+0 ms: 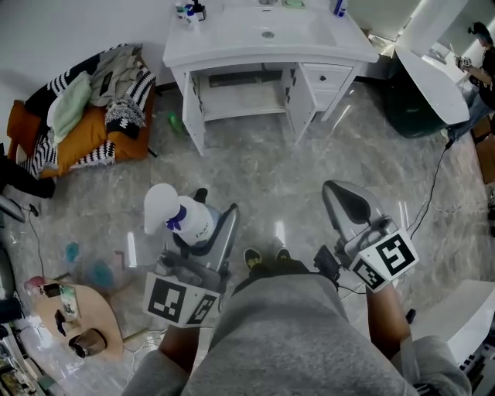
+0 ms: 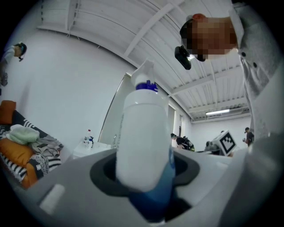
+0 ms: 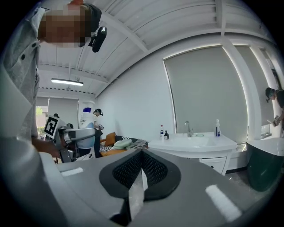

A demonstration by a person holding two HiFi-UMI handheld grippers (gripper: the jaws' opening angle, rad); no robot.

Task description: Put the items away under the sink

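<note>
My left gripper (image 1: 203, 224) is shut on a white spray bottle (image 1: 184, 219) with a blue collar and blue liquid at its base; in the left gripper view the spray bottle (image 2: 143, 142) stands upright between the jaws. My right gripper (image 1: 346, 203) is shut with nothing between its jaws; in the right gripper view its pads (image 3: 153, 170) meet. The white sink cabinet (image 1: 267, 46) stands ahead across the floor, its lower compartment (image 1: 241, 97) open; the sink cabinet (image 3: 195, 144) shows ahead in the right gripper view too.
Small bottles (image 1: 190, 10) stand on the sink top's left corner. A pile of clothes on an orange cushion (image 1: 85, 108) lies at the left. A small round table (image 1: 81, 317) with items is near left. A white tub (image 1: 433, 66) and a cable lie right.
</note>
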